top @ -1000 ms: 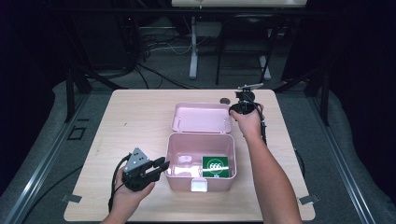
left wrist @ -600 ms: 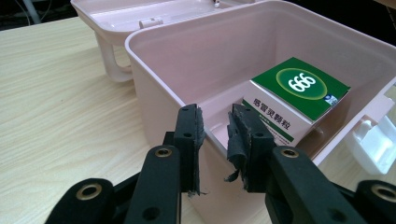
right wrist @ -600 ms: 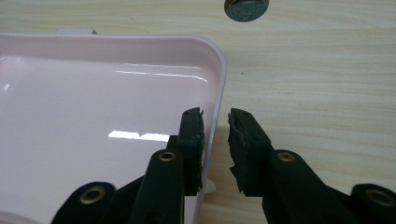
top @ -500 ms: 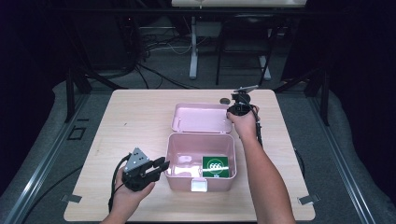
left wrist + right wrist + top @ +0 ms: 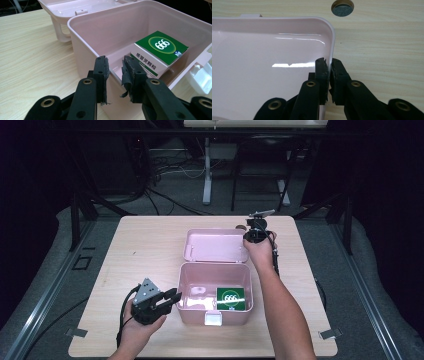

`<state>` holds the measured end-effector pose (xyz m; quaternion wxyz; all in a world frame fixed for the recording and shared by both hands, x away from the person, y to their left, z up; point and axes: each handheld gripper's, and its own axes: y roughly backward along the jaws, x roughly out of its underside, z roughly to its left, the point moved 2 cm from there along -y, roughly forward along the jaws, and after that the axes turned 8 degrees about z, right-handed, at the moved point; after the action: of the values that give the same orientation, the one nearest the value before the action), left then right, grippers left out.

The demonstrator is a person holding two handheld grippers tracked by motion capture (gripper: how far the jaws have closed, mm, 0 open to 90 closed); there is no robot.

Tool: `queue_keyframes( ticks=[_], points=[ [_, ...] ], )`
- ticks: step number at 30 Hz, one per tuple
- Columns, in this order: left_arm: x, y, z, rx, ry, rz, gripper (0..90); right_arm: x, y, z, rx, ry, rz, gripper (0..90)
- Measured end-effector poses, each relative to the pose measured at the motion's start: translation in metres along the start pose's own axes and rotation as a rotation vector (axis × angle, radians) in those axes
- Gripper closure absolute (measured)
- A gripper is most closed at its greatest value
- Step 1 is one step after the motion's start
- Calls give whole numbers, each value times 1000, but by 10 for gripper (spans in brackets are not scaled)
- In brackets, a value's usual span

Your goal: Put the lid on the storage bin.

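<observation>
A pink box point(image 5: 186, 285) stands open on the table, its lid point(image 5: 215, 245) lying flat behind it. Inside at the right lies a green carton point(image 5: 231, 298) marked 666 point(image 5: 160, 53). My left gripper point(image 5: 175, 297) sits at the box's front left corner. In the left gripper view the left gripper point(image 5: 115, 63) has its jaws astride the box wall point(image 5: 85, 42), gripping it. My right gripper point(image 5: 250, 235) is at the lid's right edge. Its jaws have just been closing, and the right gripper point(image 5: 328, 66) now pinches the lid's rim point(image 5: 332, 37) between its pads.
The wooden table point(image 5: 145, 250) has a round grommet hole point(image 5: 342, 8) just beyond the lid's far right corner. A white latch point(image 5: 214, 319) sits on the box's front wall. Cables and stand legs lie on the floor behind the table.
The right hand has shifted slightly left onto the lid's right edge and its jaws have closed on the rim. The left hand and the box have stayed still.
</observation>
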<state>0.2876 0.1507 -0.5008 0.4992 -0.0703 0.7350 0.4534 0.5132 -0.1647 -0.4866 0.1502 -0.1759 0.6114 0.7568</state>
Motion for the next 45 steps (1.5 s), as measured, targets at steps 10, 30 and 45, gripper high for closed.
queue_keyframes(
  ticks=[10, 30, 45],
  points=[
    [0, 0, 0, -1, 0, -2, 729, -1, 11, 3, 2, 14, -47, 860],
    [0, -1, 0, -6, 0, -3, 728, 0, 46, 8, -13, 54, -154, 872],
    [-1, -1, 0, -8, 1, -4, 728, 4, 66, 10, -34, 86, -207, 872]
  ],
)
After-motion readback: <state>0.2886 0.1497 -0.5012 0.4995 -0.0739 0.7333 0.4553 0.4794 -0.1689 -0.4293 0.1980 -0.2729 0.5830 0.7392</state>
